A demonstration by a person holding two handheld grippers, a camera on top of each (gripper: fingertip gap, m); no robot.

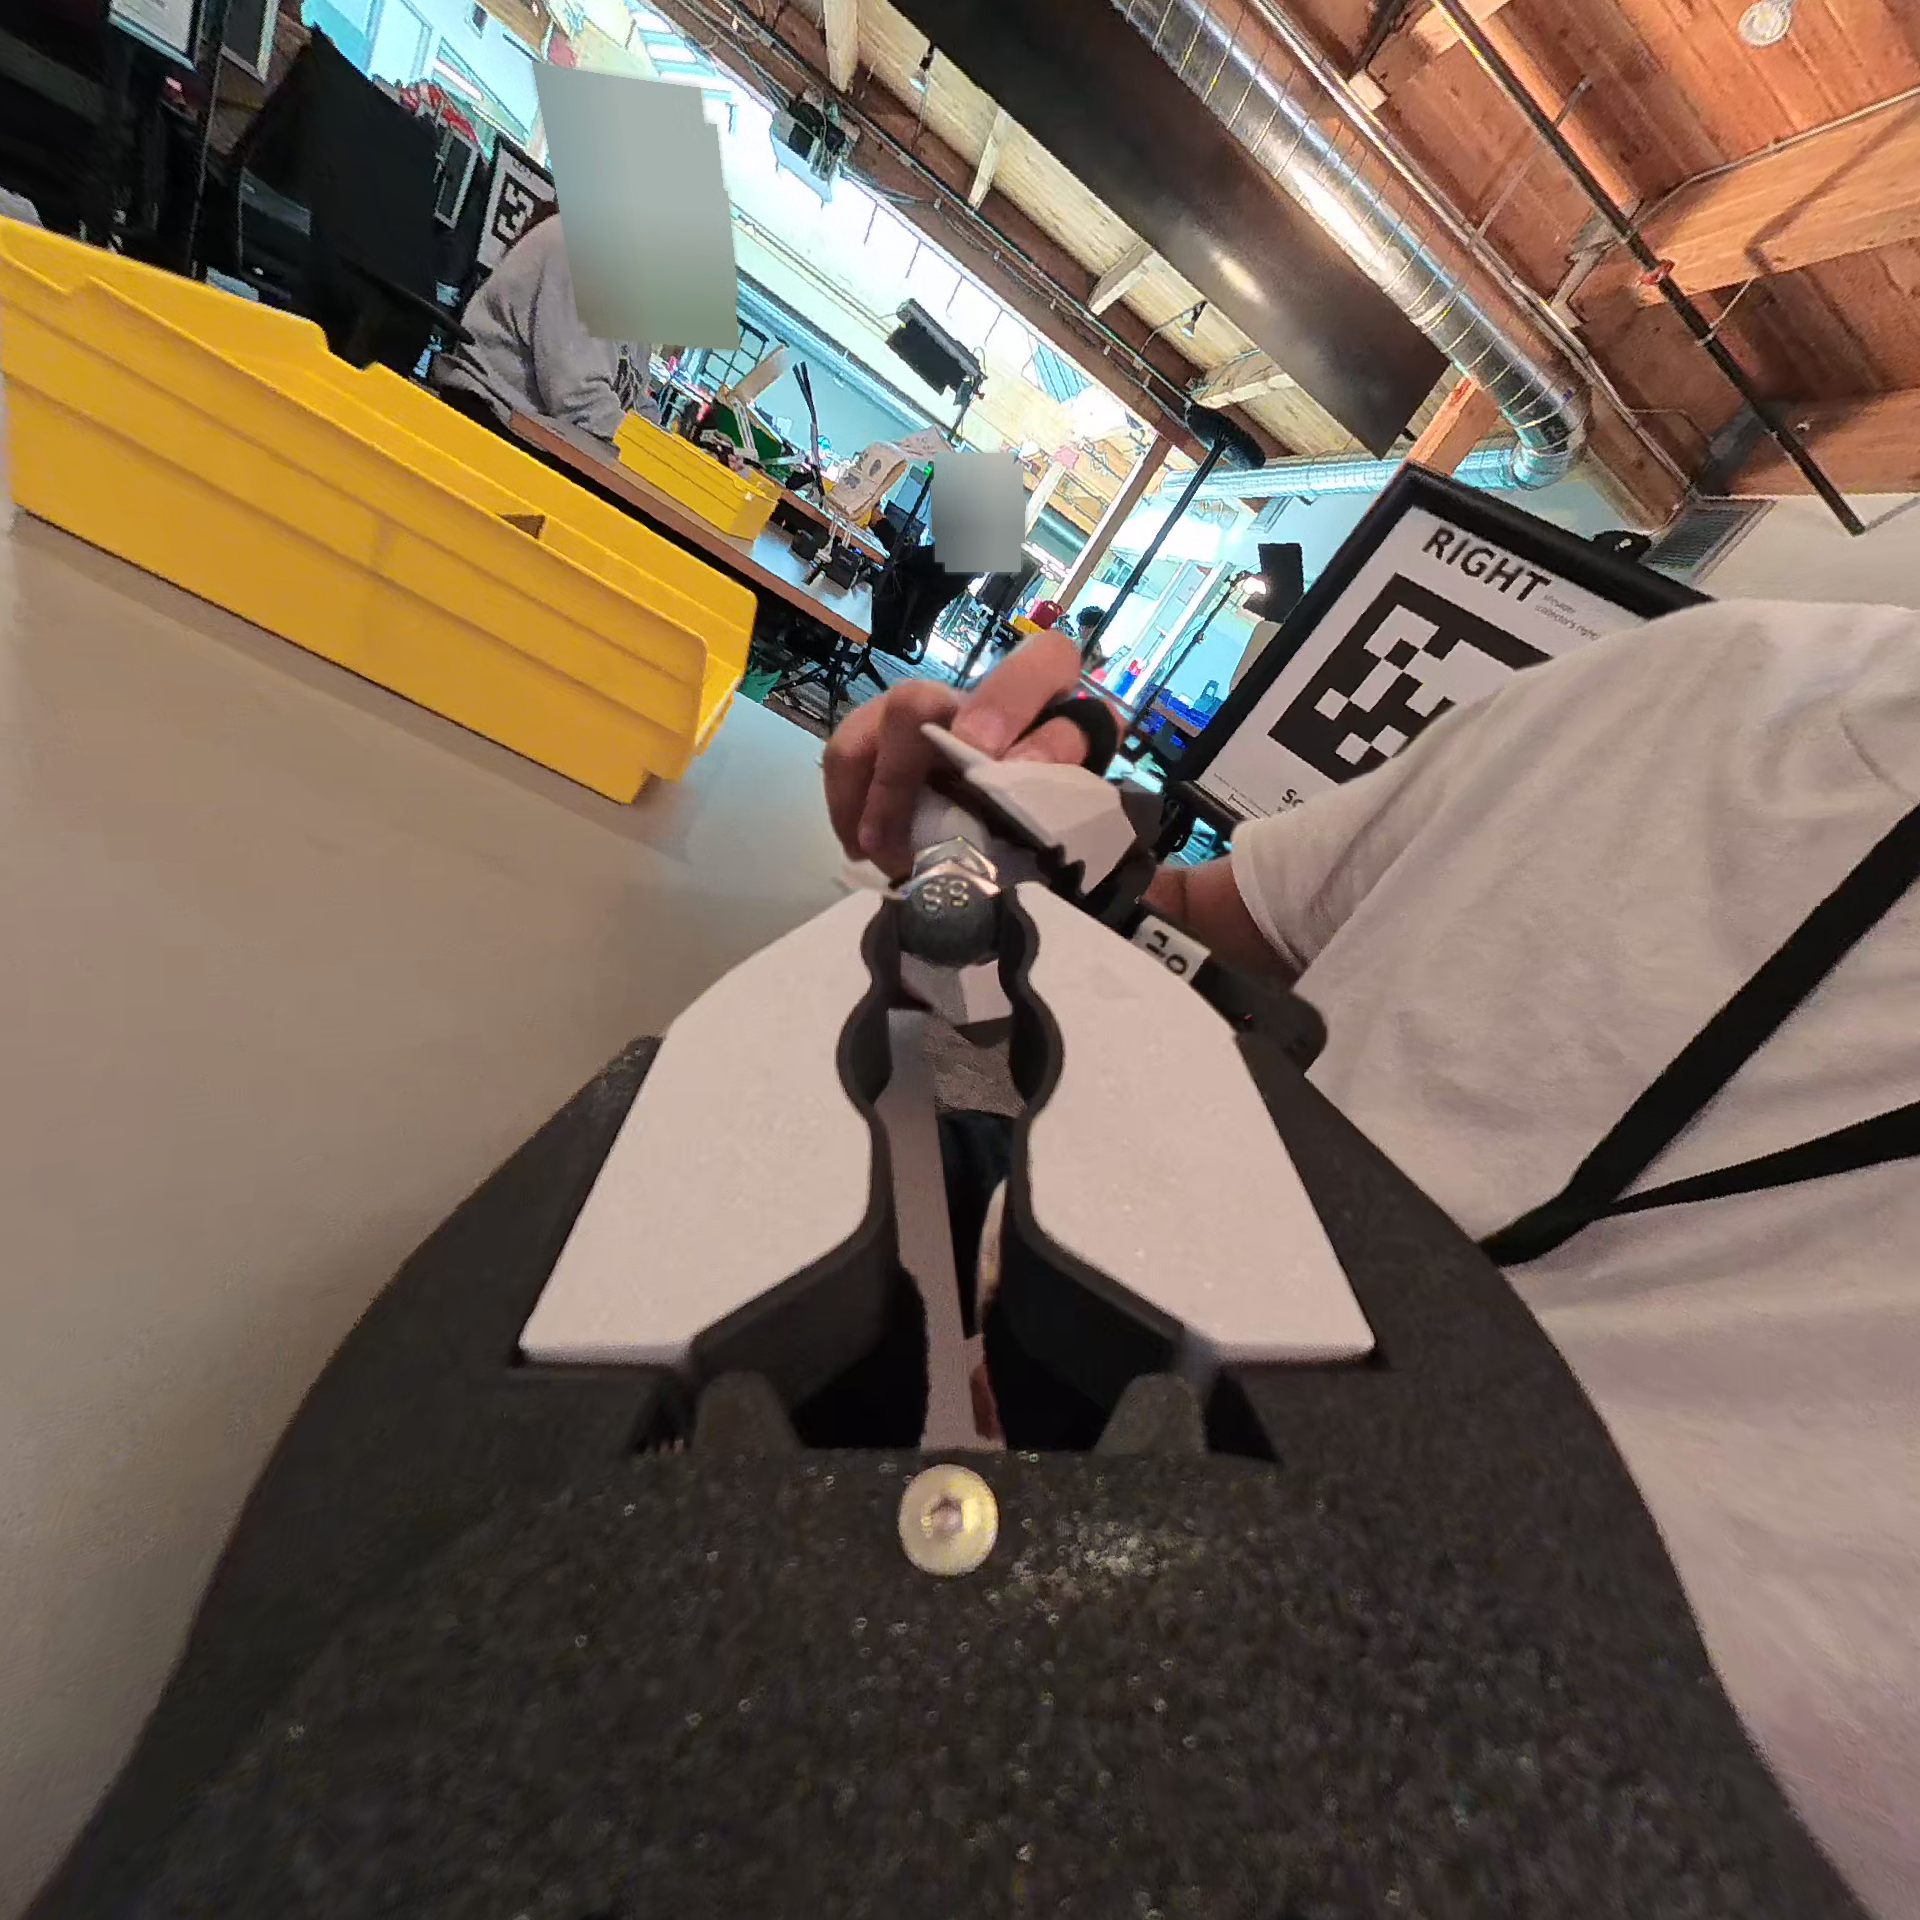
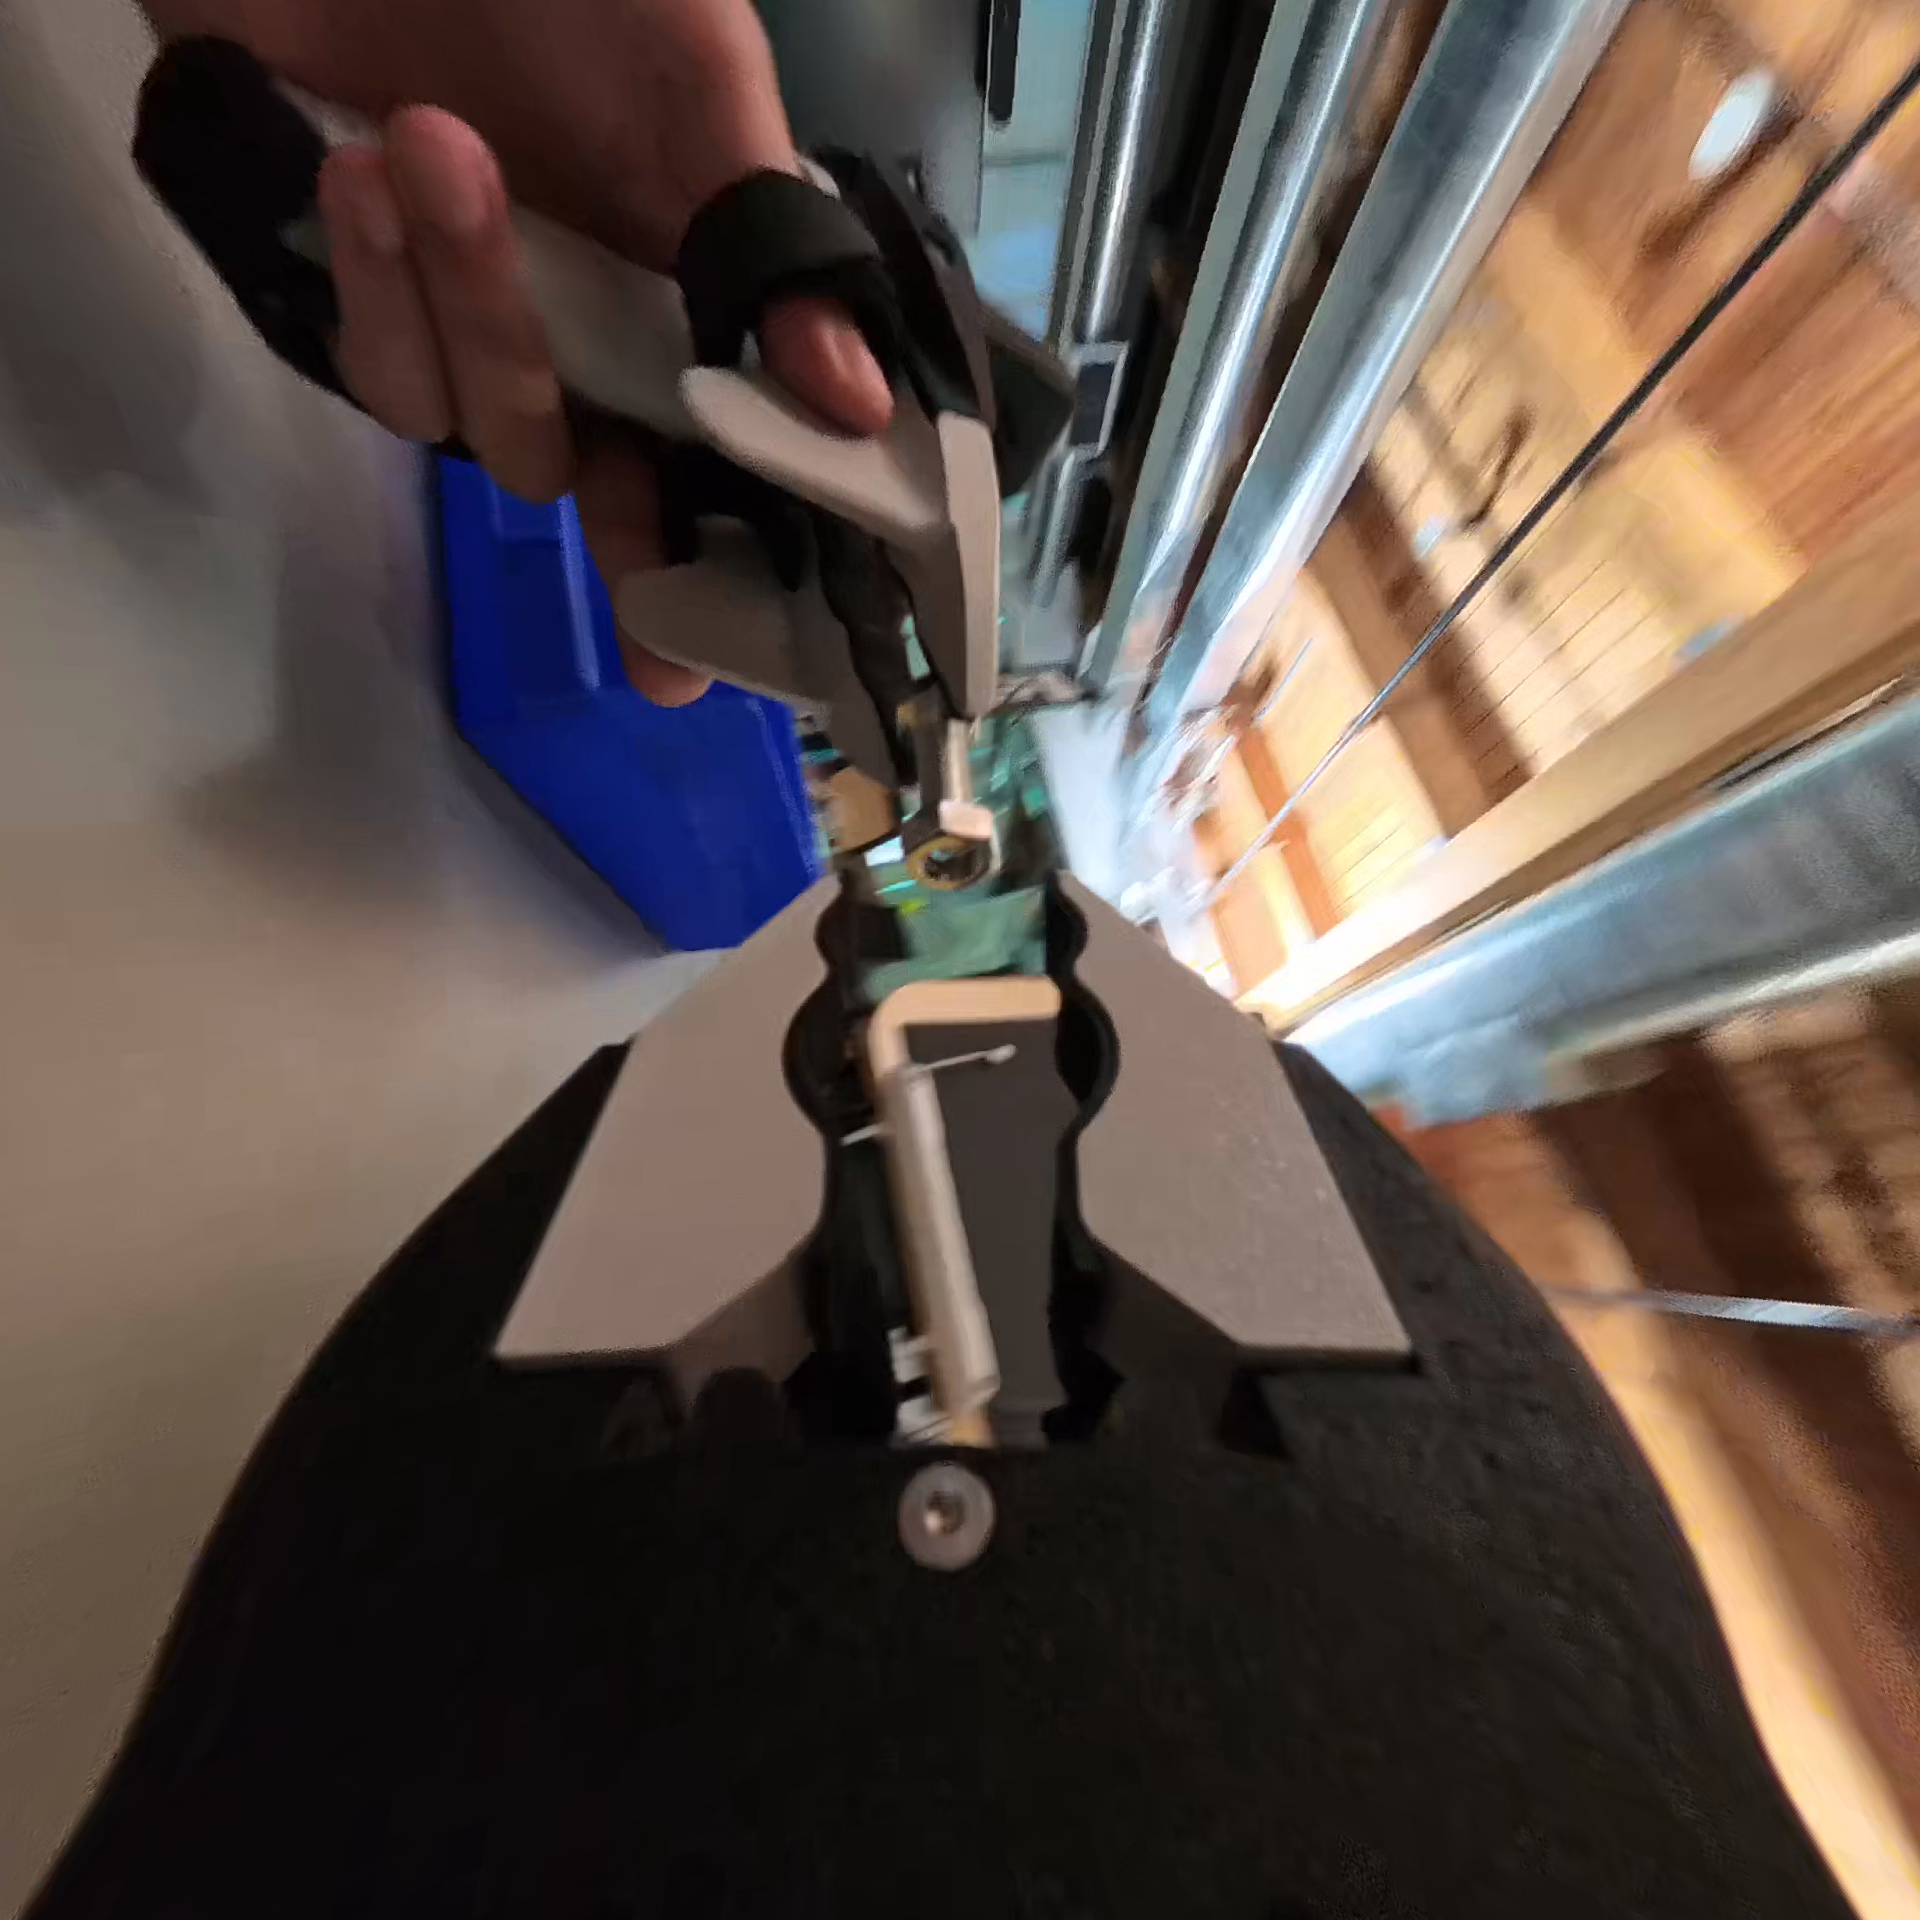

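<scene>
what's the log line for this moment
left claw shut on bolt | right claw open, tips near nut | yellow bin behind

There are two grippers, the left gripper (image 1: 948,925) and the right gripper (image 2: 940,914). One hex bolt (image 1: 948,906) and one nut (image 2: 943,862) are visible. Beyond the bolt, two yellow bins (image 1: 343,520) (image 1: 696,473) stand; one blue bin (image 2: 623,748) is left of the nut.

Left tongs (image 1: 948,920) are pinched together at their tips. Right tongs (image 2: 945,904), blurred, stand slightly parted. The left hand (image 2: 488,270) grips its handle at eleven o'clock.
</scene>
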